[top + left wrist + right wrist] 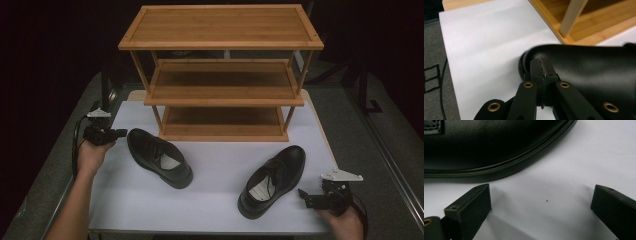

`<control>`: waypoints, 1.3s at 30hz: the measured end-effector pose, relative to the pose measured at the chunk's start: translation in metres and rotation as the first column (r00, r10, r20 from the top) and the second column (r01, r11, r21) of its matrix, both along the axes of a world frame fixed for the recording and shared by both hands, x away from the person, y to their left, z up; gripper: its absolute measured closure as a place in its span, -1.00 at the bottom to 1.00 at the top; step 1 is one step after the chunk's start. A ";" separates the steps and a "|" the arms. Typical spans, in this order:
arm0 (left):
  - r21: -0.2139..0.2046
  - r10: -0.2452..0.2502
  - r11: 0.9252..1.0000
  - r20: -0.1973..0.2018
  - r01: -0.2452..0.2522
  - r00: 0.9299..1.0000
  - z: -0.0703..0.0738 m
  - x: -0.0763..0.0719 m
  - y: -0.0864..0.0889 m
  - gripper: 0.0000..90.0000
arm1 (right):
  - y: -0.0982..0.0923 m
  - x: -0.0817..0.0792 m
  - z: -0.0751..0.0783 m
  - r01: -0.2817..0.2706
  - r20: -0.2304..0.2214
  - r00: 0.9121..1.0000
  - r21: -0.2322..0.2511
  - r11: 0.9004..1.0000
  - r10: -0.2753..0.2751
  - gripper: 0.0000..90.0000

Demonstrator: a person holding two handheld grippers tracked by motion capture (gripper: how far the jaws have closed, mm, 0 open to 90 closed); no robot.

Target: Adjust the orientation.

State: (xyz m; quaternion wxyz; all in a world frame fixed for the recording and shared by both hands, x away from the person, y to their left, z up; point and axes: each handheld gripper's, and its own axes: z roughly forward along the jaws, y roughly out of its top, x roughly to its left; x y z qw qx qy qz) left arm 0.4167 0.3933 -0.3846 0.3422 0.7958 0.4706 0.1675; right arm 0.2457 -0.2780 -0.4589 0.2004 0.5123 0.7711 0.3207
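Rack [220, 75]: empty, at the table's [210, 210] far edge.
Left shoe [159, 156]: left of centre; left gripper [119, 133] closed, empty, at its toe; open before grasping.
Right shoe [272, 180]: near right corner; right gripper [303, 196] open beside it; seat the jaws over the heel collar.

I see two shoes [160, 157] [272, 181] of smooth, faintly glossy black leather, a warm wooden rack [222, 75] — matt — on a white, paper-like tabletop [215, 165].

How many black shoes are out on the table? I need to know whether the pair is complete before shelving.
2. The left shoe lies near the rack's front left corner; the right shoe lies by the right gripper.
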 end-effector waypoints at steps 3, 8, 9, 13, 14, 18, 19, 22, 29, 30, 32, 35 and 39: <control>0.012 0.007 1.000 -0.008 -0.007 1.000 -0.001 0.015 0.001 1.00 | 0.000 0.000 0.000 -0.001 0.000 1.000 0.001 1.000 0.001 -0.95; 0.006 0.031 0.999 -0.030 -0.031 0.999 -0.007 0.032 0.005 1.00 | 0.000 0.000 0.000 -0.001 0.001 1.000 0.000 1.000 0.001 -0.95; 0.006 0.031 0.999 -0.030 -0.031 0.999 -0.007 0.032 0.005 1.00 | 0.000 0.000 0.000 -0.001 0.001 1.000 0.000 1.000 0.001 -0.95; 0.013 0.041 0.999 -0.031 -0.041 0.999 -0.013 0.040 0.008 1.00 | 0.000 0.000 0.000 -0.001 0.001 1.000 0.001 1.000 0.001 -0.95; 0.020 0.044 0.999 -0.036 -0.044 0.998 -0.017 0.042 0.008 1.00 | 0.000 0.000 0.000 -0.001 0.000 1.000 0.001 1.000 0.001 -0.95; 0.048 0.031 0.998 -0.062 -0.028 0.998 -0.025 0.043 0.005 1.00 | 0.000 0.000 0.000 -0.001 0.001 1.000 0.002 1.000 0.001 -0.95; 0.048 0.031 0.998 -0.062 -0.028 0.998 -0.025 0.043 0.005 1.00 | 0.000 0.000 0.000 -0.001 0.001 1.000 0.002 1.000 0.001 -0.95; 0.057 0.030 0.998 -0.051 -0.027 0.998 -0.027 0.041 0.003 1.00 | 0.000 0.000 0.000 -0.001 0.001 1.000 0.002 1.000 0.001 -0.95; 0.056 0.041 0.998 -0.040 -0.039 0.998 -0.027 0.036 0.001 1.00 | 0.000 0.000 0.000 -0.001 0.001 1.000 0.002 1.000 0.001 -0.95; 0.053 0.038 0.998 -0.038 -0.036 0.999 -0.027 0.035 0.001 1.00 | 0.000 0.000 0.000 -0.001 0.001 1.000 0.001 1.000 0.001 -0.95; 0.040 0.039 0.998 -0.033 -0.038 0.999 -0.029 0.031 -0.001 1.00 | -0.001 0.000 0.000 -0.001 0.000 1.000 0.001 1.000 0.001 -0.95; 0.020 0.037 0.999 -0.036 -0.036 0.999 -0.030 0.025 -0.004 1.00 | 0.000 0.000 0.000 -0.001 0.000 1.000 0.001 1.000 0.001 -0.95; 0.024 0.020 1.000 -0.042 -0.019 0.999 -0.029 0.019 -0.012 1.00 | 0.000 0.000 0.000 -0.001 0.000 1.000 0.001 1.000 0.001 -0.95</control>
